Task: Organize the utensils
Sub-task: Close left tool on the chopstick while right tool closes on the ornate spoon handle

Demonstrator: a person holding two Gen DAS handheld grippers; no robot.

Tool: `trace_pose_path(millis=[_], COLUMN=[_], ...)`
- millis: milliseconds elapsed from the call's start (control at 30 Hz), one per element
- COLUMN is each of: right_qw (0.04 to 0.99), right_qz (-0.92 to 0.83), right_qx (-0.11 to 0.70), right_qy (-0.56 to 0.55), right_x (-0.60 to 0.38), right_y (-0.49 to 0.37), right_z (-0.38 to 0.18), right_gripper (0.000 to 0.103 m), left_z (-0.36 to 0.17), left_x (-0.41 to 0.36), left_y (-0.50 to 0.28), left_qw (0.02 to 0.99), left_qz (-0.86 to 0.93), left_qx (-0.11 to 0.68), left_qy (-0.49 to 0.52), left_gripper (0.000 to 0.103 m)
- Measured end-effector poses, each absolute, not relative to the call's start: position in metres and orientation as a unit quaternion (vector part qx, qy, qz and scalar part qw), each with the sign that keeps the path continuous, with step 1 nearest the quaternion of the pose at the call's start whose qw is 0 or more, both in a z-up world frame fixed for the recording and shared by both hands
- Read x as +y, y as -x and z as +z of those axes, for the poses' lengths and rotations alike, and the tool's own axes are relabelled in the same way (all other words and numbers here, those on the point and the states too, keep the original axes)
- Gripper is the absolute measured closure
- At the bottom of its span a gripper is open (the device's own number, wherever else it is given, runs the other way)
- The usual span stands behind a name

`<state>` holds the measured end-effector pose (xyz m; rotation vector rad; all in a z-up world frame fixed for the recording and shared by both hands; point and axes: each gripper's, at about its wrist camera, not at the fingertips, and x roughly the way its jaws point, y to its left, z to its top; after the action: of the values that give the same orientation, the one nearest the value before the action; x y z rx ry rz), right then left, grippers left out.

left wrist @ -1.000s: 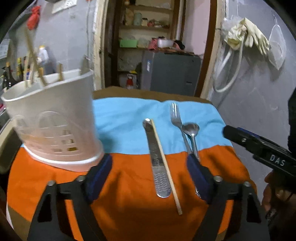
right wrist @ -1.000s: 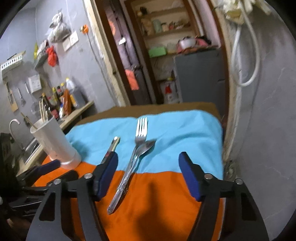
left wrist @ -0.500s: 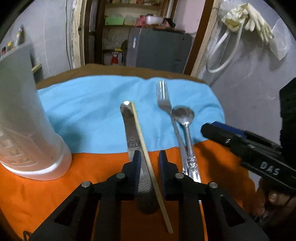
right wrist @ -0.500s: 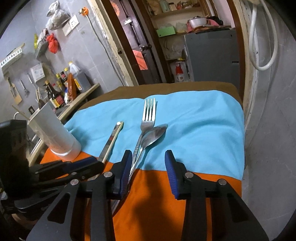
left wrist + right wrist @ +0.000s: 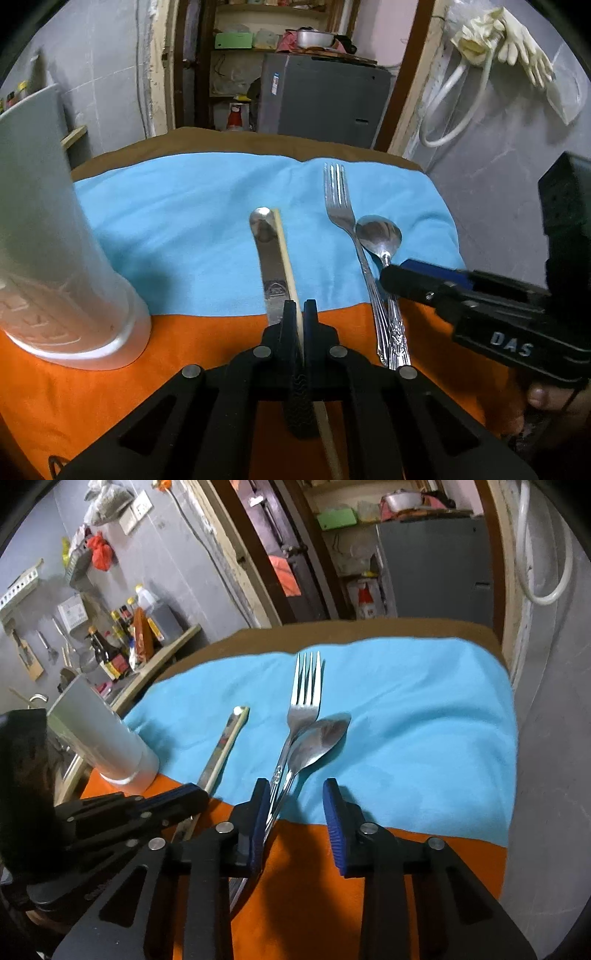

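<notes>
one white utensil holder (image 5: pixel 55 266) stands upright on the orange part of the cloth (image 5: pixel 207 354), at the near left of the table; taken here as the landmark. the cloth has a blue band (image 5: pixel 177 236) beyond the orange one.

counted on the cloth, all to the right of the holder: one chopstick (image 5: pixel 284 254), one flat metal utensil (image 5: pixel 267 254), one fork (image 5: pixel 341 214), one spoon (image 5: pixel 378 236). four pieces, all lying lengthwise with heads away from the camera.

flat metal utensil and chopstick lie side by side, touching, nearest the holder. fork and spoon lie further right as a second pair, handles touching or overlapping; the spoon is on the side away from the holder.

left tool (image 5: pixel 300 314): jaws fully closed, just finished closing, pinching the chopstick between the pads. the chopstick runs through the grip, with its far end on the blue band and its near end passing under the tool. whether the flat utensil is also caught, cannot tell.

right tool (image 5: pixel 295 819): jaws have just been narrowing, a gap remains. the fork and spoon handles sit against the inner face of its left pad; the right pad stands clear of them. nothing clamped.

in the left wrist view the right tool comes in from the right edge, its tip at the spoon's neck, with part of a hand (image 5: pixel 543 397) below it.
</notes>
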<state>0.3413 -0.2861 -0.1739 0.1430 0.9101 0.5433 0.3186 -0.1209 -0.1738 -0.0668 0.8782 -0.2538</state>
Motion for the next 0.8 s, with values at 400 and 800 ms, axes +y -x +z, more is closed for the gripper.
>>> trace_pose_path(millis=[400,800], right_qw=[0.856,0.855], right_qz=[0.267,0.257], right_qx=[0.437,0.440], right_qy=[-0.074,-0.096], right_x=[-0.287,-0.303], right_y=[-0.340,-0.336], right_z=[-0.174,-0.174], right_gripper=[0.096,0.096], left_z=[-0.168,-0.169], left_x=[-0.100,-0.107], left_y=[-0.298,-0.316], left_qw=[0.895,0.875], left_qz=[-0.110,-0.124], left_qx=[0.426,0.460], left_qy=[0.069,0.080], left_gripper=[0.103,0.080])
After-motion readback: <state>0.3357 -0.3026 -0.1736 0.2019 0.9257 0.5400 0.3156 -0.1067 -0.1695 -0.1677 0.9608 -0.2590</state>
